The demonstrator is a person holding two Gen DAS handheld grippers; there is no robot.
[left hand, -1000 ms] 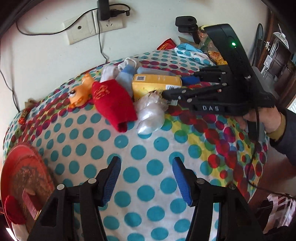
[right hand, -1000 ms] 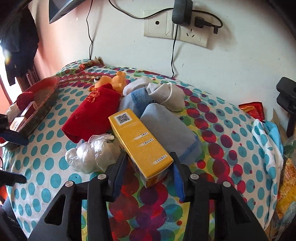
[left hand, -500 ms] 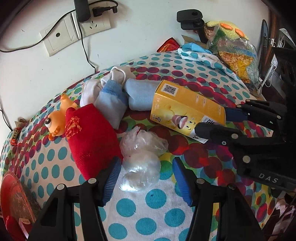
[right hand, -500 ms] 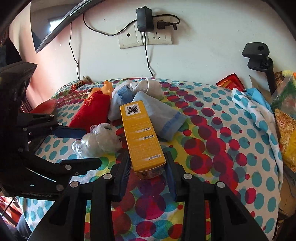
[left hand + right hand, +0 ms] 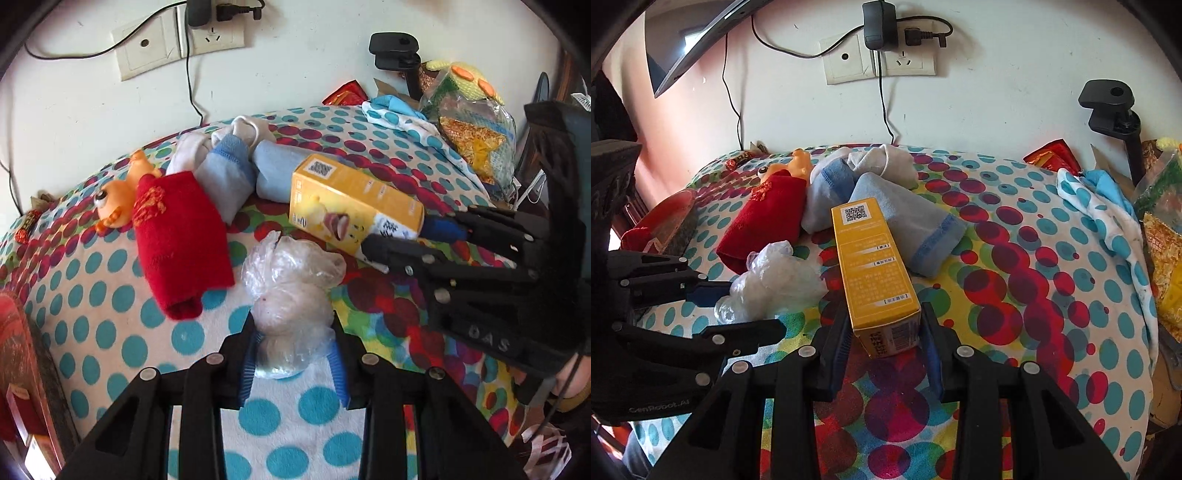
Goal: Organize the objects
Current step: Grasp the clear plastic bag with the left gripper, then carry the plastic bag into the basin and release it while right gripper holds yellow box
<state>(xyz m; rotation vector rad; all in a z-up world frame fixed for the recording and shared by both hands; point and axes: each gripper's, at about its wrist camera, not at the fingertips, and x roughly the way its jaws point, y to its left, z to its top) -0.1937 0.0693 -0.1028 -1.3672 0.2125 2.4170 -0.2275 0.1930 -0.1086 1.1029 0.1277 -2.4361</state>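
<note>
Objects: a loose pile on the polka-dot cloth (image 5: 1052, 258) that covers what seems to be a counter against the wall; sorting looks barely begun.
Yellow carton (image 5: 875, 269): lies lengthwise, QR end far, near end between the right hand-held gripper's fingers; in the left view its far end looks tipped up off the cloth.
Right hand-held gripper (image 5: 884, 332): pinching the carton's near end, blue pads flat against its narrow sides, a grip that suits carrying a long box without twisting.
Plastic bag (image 5: 291, 291): crumpled, clear, just left of the carton, near end of the pile.
Left hand-held gripper (image 5: 293, 354): pressed in on the bag's near lobe; soft film may slip out, so I judge this grasp less sure.
Red cloth (image 5: 177, 236): rolled, left of the bag, partly covering an orange toy (image 5: 118, 199).
Blue towels (image 5: 905, 221): bundled at the far side, untouched.
Red tray (image 5: 668, 221): far left edge, possibly the destination.
</note>
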